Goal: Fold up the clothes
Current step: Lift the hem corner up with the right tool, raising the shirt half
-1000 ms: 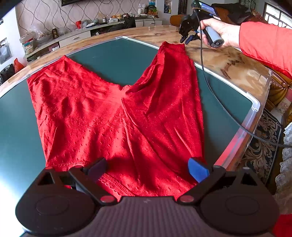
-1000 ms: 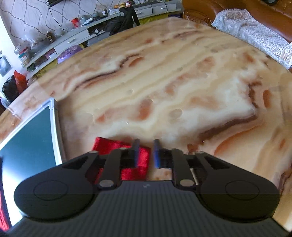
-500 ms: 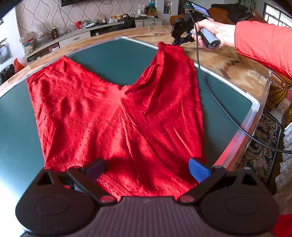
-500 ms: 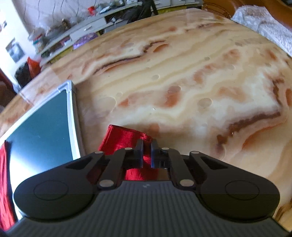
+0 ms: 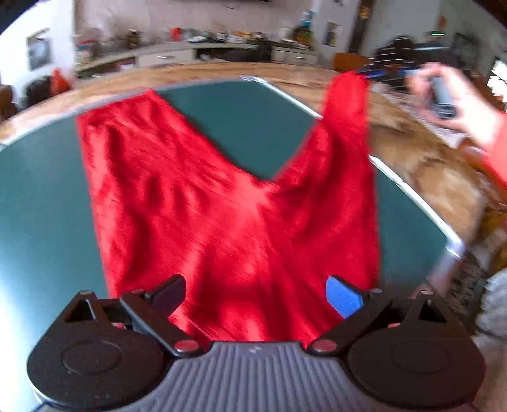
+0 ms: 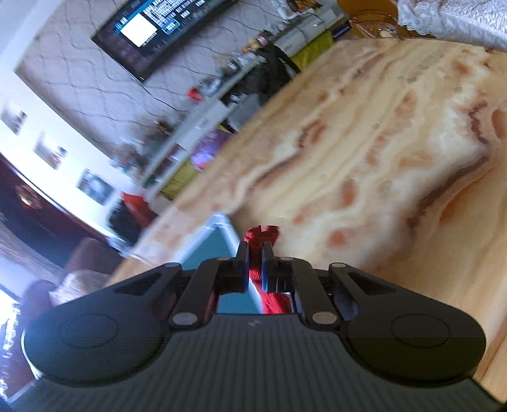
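Red knit trousers (image 5: 221, 202) lie spread on the green mat (image 5: 41, 202), legs pointing away in a V. My left gripper (image 5: 256, 293) hovers open over the waistband end, nothing between its fingers. In the left wrist view, a hand holds my right gripper (image 5: 377, 74) at the far right, lifting the cuff of the right trouser leg (image 5: 345, 104) off the table. In the right wrist view, that gripper (image 6: 256, 253) is shut on the red cuff (image 6: 263, 234), which bunches past the fingertips.
The marble table (image 6: 364, 158) extends beyond the mat's metal edge (image 5: 408, 190). A counter with clutter (image 5: 202, 44) and a wall screen (image 6: 158, 28) stand behind. A patterned rug (image 5: 465, 272) lies off the right side.
The right gripper has closed on the trouser-leg cuff and lifted it up off the table, tilting as it rose. The left gripper has stayed open over the waistband.
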Demonstrator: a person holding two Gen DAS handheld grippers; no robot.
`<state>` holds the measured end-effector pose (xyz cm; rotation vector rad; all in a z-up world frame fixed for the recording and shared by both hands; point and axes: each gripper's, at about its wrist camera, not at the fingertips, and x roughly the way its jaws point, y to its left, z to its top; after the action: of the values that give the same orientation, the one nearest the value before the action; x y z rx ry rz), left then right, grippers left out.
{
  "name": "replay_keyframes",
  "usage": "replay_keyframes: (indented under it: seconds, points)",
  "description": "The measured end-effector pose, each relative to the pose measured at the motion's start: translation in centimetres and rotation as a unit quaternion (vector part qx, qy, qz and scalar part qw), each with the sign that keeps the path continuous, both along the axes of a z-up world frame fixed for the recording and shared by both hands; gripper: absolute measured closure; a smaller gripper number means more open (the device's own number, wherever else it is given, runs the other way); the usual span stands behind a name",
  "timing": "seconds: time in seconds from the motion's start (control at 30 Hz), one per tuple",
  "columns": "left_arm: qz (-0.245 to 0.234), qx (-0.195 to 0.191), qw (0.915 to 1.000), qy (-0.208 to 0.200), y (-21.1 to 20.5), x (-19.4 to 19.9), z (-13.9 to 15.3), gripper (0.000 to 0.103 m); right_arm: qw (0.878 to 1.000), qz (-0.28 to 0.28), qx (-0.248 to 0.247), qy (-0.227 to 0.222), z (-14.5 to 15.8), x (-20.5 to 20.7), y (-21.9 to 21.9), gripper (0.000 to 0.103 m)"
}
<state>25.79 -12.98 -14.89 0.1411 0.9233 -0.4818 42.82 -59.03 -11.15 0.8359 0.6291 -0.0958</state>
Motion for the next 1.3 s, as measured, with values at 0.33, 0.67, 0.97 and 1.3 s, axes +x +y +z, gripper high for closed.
replay_keyframes:
  seconds: [0.33,0.67,0.97,1.3]
  points:
    - [-0.041,0.072,0.9922,-0.093,-3.6,0.7,0.1,0.005,0.995,0.033,0.061,-0.072,7.3,-3.4,5.6,0.093]
    - [0.042,0.016,0.9959,-0.079,-2.6,3.5,-0.3,0.006,0.986,0.061,0.092,-0.122,13.5,-4.9,11.2,0.093]
    - [0.028,0.01,0.9978,-0.06,-4.3,5.4,-1.9,0.007,0.984,0.055,0.067,-0.155,18.3,-6.3,13.3,0.093]
    - [0.053,0.0,0.9971,-0.054,-3.2,4.9,-3.5,0.007,0.982,0.073,0.074,-0.159,19.8,-6.2,16.6,0.093]
